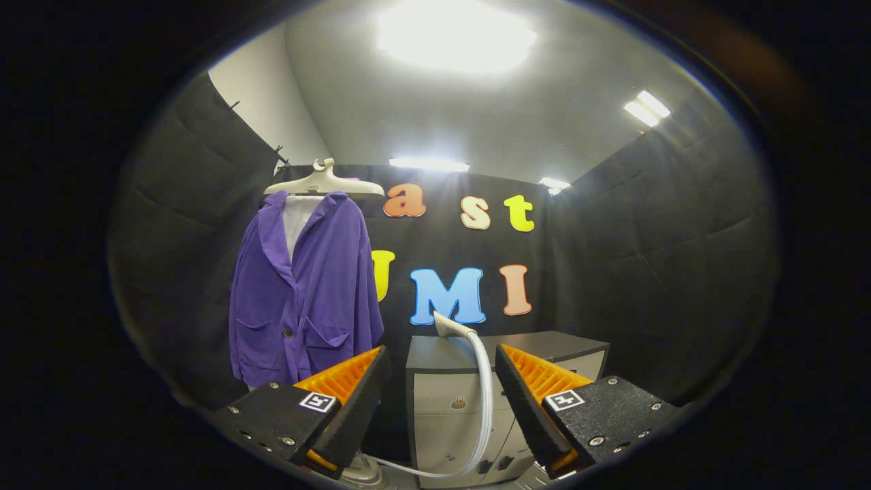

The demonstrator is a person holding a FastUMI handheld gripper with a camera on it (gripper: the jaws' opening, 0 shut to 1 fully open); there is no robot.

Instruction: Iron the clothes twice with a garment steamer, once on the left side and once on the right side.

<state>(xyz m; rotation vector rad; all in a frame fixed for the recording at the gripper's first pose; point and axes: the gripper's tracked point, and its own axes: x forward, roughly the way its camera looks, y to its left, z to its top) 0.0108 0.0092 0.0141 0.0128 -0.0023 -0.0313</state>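
A purple jacket hangs on a pale hanger against the booth wall, beyond and to the left of my fingers. The white steamer head lies on top of a grey cabinet, straight ahead between my fingers. Its white hose loops down the cabinet front toward a base partly hidden behind my left finger. My gripper is open, with nothing held between the fingers, and stands well short of the steamer head.
The grey cabinet has drawers on its front, facing me. Black padded walls close the booth on the left, back and right. Bright ceiling lights shine overhead.
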